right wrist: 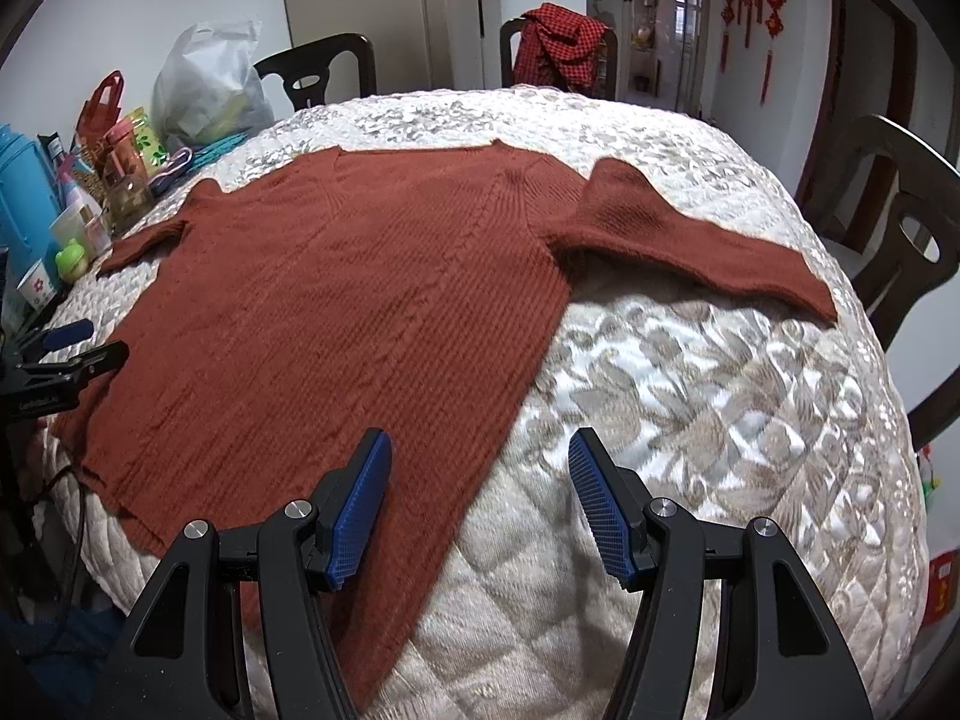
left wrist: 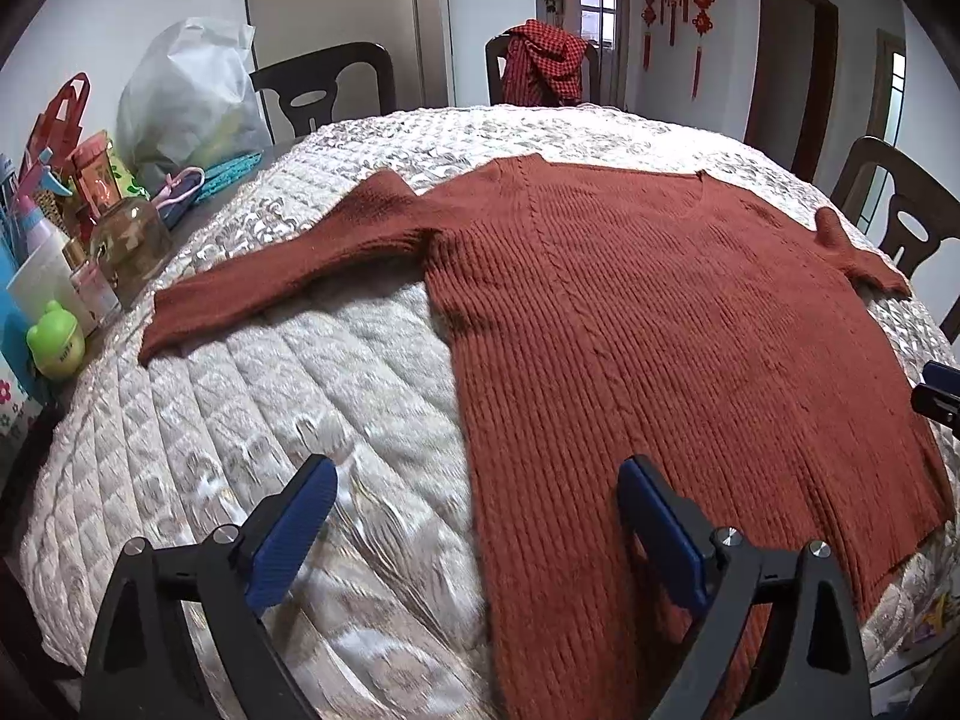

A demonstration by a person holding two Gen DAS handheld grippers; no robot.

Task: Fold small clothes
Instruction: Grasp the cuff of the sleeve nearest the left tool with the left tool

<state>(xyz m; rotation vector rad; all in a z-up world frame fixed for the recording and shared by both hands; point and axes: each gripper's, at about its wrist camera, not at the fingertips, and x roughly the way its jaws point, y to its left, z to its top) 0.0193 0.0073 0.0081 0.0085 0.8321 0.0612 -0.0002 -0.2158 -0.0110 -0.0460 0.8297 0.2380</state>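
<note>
The red sweater [left wrist: 630, 312] lies flat on the quilted counter [left wrist: 300, 396]. My left fingers [left wrist: 477, 531] and right fingers [right wrist: 480, 504] are wide apart, holding nothing. It looks soft and floppy. I'd pinch a bottom corner.

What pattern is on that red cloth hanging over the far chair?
The red cloth has a small red-and-black check, seen best in the right wrist view.

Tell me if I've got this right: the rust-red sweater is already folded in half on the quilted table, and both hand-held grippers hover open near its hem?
Not quite. The sweater is not folded: it lies flat on the quilted table with both sleeves spread out, as the left wrist view shows. The rest holds: the left hand-held gripper and right hand-held gripper hover open near its hem.
</note>
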